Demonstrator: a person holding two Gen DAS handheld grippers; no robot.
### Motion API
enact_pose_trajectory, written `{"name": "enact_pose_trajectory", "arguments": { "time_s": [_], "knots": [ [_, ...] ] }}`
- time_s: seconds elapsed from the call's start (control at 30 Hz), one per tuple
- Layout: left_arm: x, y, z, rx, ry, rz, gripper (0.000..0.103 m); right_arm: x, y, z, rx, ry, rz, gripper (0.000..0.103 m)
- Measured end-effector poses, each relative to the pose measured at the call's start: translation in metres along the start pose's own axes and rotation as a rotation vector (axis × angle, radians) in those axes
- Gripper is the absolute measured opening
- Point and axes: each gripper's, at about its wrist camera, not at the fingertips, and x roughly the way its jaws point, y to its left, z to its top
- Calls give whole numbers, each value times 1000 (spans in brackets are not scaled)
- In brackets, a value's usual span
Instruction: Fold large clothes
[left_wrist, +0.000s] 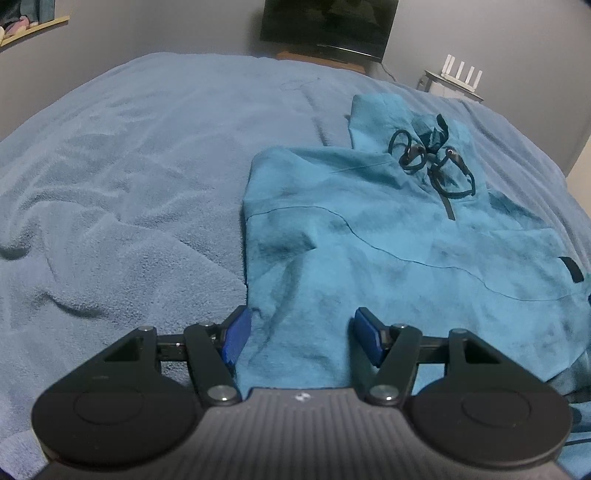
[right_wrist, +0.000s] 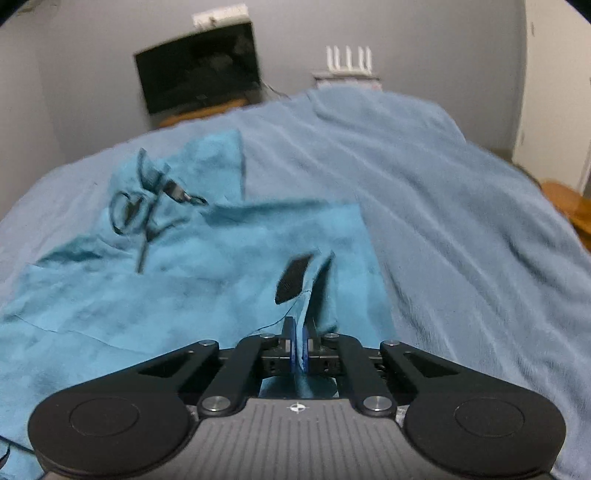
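A teal hoodie (left_wrist: 388, 236) with dark drawstrings (left_wrist: 432, 158) lies on the bed, its hood at the far end. My left gripper (left_wrist: 301, 338) is open, its blue pads on either side of the hoodie's near left edge. In the right wrist view the hoodie (right_wrist: 184, 266) fills the left half. My right gripper (right_wrist: 300, 347) is shut on a raised fold of the hoodie's right side, next to a black patch (right_wrist: 291, 275). The fabric stands up between the pads.
A blue-grey blanket (left_wrist: 129, 184) covers the whole bed. A dark TV (left_wrist: 328, 26) hangs on the far wall. A white router (left_wrist: 461, 75) stands on a stand at the back right. A wooden piece of furniture (right_wrist: 569, 203) is at the bed's right.
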Motion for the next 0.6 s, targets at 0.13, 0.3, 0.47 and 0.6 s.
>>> {"name": "enact_pose_trajectory", "arguments": {
  "time_s": [0.13, 0.3, 0.47, 0.6],
  "knots": [
    [1, -1, 0, 9, 0, 6, 61, 5, -10, -6, 26, 2, 1, 4],
    [2, -3, 0, 15, 3, 9, 61, -7, -9, -6, 13, -110, -11, 4],
    [4, -3, 0, 24, 13, 26, 63, 15, -14, -7, 26, 13, -87, 8],
    [-3, -3, 2, 19, -25, 32, 63, 21, -18, -11, 64, 75, -110, 27]
  ]
}}
